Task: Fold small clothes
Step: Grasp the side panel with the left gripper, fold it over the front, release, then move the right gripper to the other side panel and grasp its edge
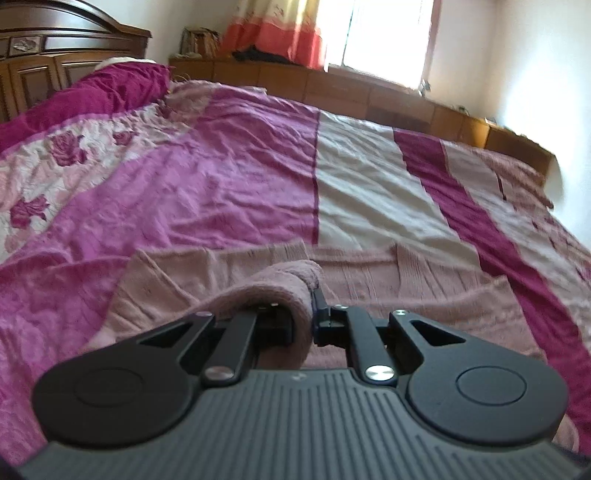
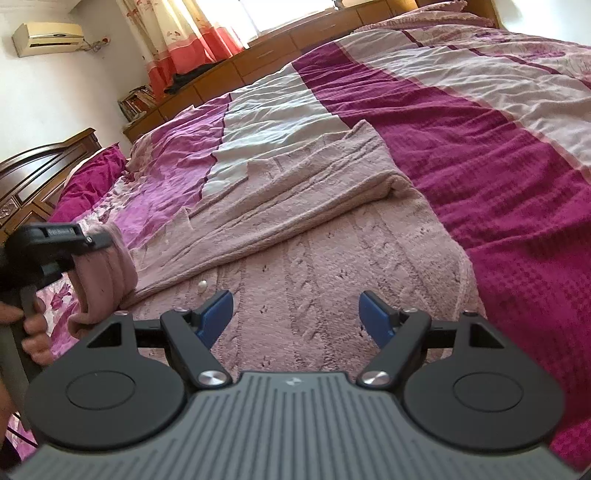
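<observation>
A pale pink knitted sweater (image 2: 295, 221) lies spread on the bed, partly folded, with a pearl button (image 2: 202, 285) showing. It also shows in the left wrist view (image 1: 406, 280). My left gripper (image 1: 308, 295) is shut on a bunched edge of the sweater, which drapes over its fingers. In the right wrist view the left gripper (image 2: 83, 240) holds that edge lifted at the sweater's left side. My right gripper (image 2: 296, 314) is open and empty, its blue pads (image 2: 216, 314) just above the sweater's near part.
The bed has a pink, magenta and white striped cover (image 2: 498, 147). A magenta pillow (image 1: 110, 88) and a wooden headboard (image 1: 44, 55) stand at the head. A low wooden cabinet (image 1: 351, 88) runs under the window with a curtain (image 1: 273, 29).
</observation>
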Tool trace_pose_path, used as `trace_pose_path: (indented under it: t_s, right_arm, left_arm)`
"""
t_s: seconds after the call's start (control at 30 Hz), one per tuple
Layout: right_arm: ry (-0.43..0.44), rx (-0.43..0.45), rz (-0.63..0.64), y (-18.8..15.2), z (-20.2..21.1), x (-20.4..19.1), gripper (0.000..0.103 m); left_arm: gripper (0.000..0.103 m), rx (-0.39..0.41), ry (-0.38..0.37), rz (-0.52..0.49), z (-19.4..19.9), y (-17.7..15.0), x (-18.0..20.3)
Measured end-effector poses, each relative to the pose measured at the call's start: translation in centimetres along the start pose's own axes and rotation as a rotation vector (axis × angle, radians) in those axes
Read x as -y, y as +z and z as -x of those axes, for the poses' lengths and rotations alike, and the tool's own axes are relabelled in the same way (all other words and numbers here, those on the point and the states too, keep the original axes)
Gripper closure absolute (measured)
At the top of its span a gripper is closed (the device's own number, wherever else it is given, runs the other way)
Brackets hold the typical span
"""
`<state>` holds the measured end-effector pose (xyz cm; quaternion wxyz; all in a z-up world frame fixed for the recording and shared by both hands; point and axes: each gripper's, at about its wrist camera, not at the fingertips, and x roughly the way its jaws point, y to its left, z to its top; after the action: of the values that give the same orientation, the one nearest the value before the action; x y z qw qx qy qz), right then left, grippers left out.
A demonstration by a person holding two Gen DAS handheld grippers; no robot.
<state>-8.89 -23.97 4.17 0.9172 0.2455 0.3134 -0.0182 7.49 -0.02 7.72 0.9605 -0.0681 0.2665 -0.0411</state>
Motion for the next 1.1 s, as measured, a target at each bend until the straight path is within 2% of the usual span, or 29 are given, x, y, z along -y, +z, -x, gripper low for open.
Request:
trace_pose_path:
  t_s: [0.37,0.47,0.53,0.63,0.73,0.9,1.1]
  right_arm:
    - [-0.001,-0.002,-0.018,-0.2,-0.2,0.4,0.022]
    - [0.000,-0.004,-0.018,-0.3,-0.2,0.5,0.022]
    - [0.002,-0.004,-0.018,-0.3,-0.3,0.4,0.022]
    - [0.002,-0.005,-0.018,-0.3,-0.3,0.4,0.022]
    - [0.002,-0.004,-0.020,-0.2,-0.3,0.4,0.022]
    - [0.003,-0.003,-0.023,-0.2,-0.3,0.5,0.022]
    - [0.006,-0.005,-0.025,-0.3,-0.3,0.5,0.022]
  left_arm:
    - [0.088,-0.104,-0.025,-0.065,-1.1,-2.4,1.6]
    - [0.077,-0.125,-0.035,-0.093,-1.1,-2.6,2.0]
    - [0.064,-0.140,-0.046,-0.110,-1.0,-2.8,2.4]
    - [0.052,-0.157,-0.061,-0.140,-0.8,-3.1,2.9]
    - [0.046,-0.178,-0.070,-0.165,-0.5,-3.4,3.4]
    - [0.045,-0.219,-0.079,-0.164,0.1,-3.4,3.3]
    - [0.044,-0.247,-0.049,-0.173,1.4,-3.1,2.5]
